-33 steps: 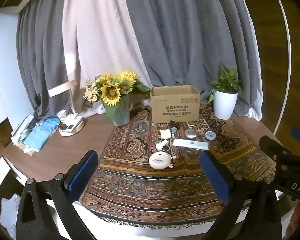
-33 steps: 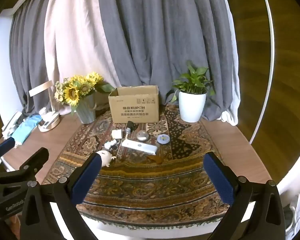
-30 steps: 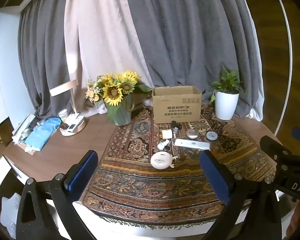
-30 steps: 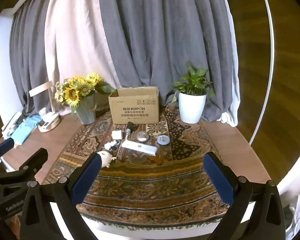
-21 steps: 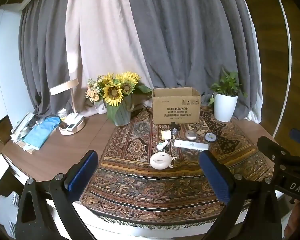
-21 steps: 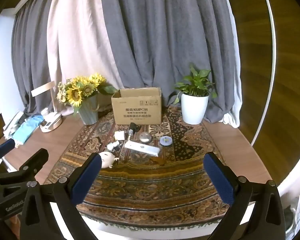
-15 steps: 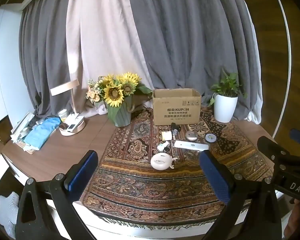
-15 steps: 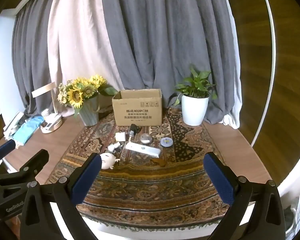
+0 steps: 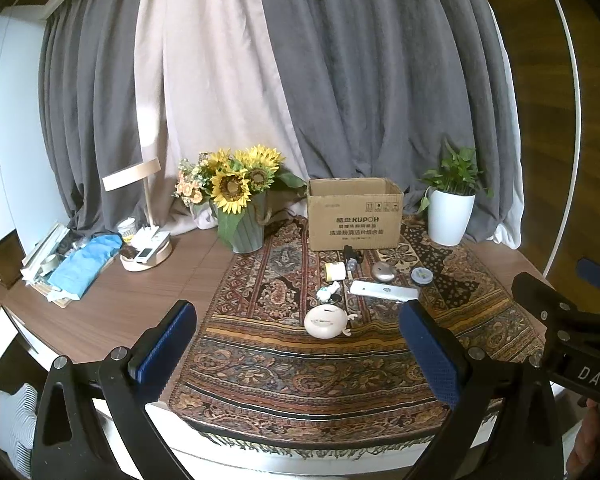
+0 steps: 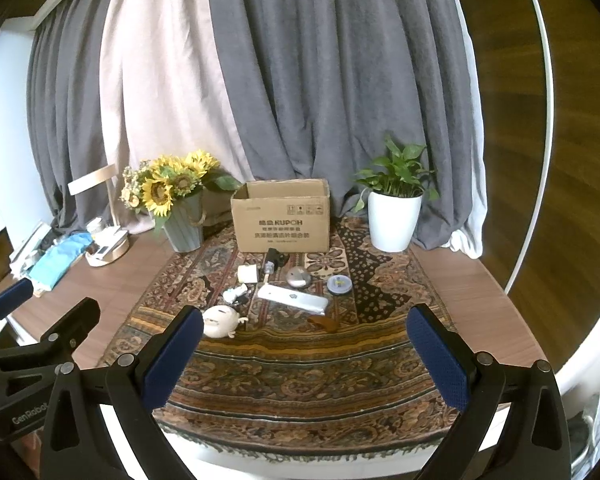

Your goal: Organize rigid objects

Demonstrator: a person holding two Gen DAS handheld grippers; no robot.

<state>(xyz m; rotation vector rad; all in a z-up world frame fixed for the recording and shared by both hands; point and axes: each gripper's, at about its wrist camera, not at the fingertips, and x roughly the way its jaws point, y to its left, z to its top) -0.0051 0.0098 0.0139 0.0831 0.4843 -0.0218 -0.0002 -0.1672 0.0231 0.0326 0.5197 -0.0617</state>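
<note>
Apparently nothing is sorted yet: every small item lies loose on the patterned rug that covers the middle of the desk. Left tool and right tool both hover over the near edge of the desk, jaws wide apart, holding nothing. Cardboard box stands open-topped toward the far edge, between the sunflower vase and the white plant pot; its inside is not visible, so contents cannot be told. In front of the box: a dark small device touching or nearly touching its base, a cream square block, a grey domed disc, a round tin, a long white bar-shaped device, a little white figurine, and nearest the tools a round cream gadget. Right view also shows a brown flat piece, possibly a leaf or scraper, too small to say. Judgement: task at the start; all items remain to be gathered, presumably into the box.
</note>
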